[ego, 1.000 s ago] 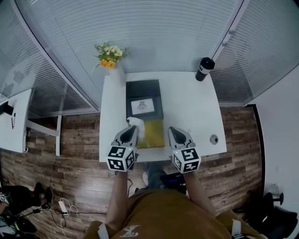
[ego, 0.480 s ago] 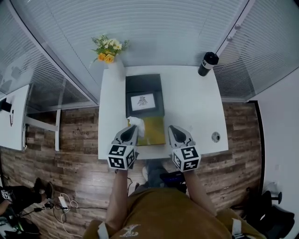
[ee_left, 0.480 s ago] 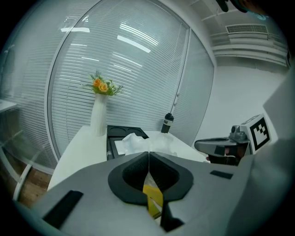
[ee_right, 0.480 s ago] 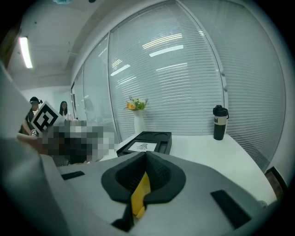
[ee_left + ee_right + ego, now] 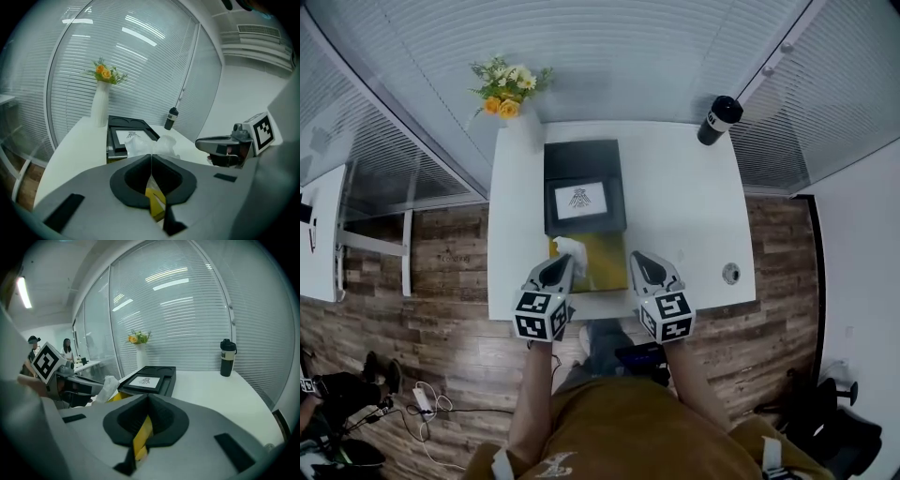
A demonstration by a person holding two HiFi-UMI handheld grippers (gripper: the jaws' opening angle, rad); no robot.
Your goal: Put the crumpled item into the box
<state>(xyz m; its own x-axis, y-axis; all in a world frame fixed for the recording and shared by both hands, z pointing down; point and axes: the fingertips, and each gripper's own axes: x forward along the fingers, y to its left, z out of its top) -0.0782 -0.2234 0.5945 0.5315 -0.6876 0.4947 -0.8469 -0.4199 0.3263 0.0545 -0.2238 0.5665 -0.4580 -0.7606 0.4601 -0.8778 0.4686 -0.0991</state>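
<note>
At a white counter [image 5: 694, 216] beside slatted glass walls, we hold a claw in each hand over its near edge. Our left claw [image 5: 151, 155] is pinching the crumpled white paper [image 5: 573, 249], which bulges out past the pressed tips. The paper hangs at the near left corner of the box's yellow half [image 5: 605, 267]; whether it touches the box we cannot tell. The black half [image 5: 581, 161], carrying a white card with a dark emblem [image 5: 579, 199], lies just behind the yellow one, farther from us. Our right claw [image 5: 147, 397] is pressed together just beside the yellow half's right edge, pointing along the counter toward the black half. A white vase [image 5: 99, 108] of yellow and orange flowers [image 5: 506, 82] stands at the far left corner, a black bottle [image 5: 718, 118] at the far right. A small round fitting [image 5: 730, 274] sits in the counter near the right edge.
</note>
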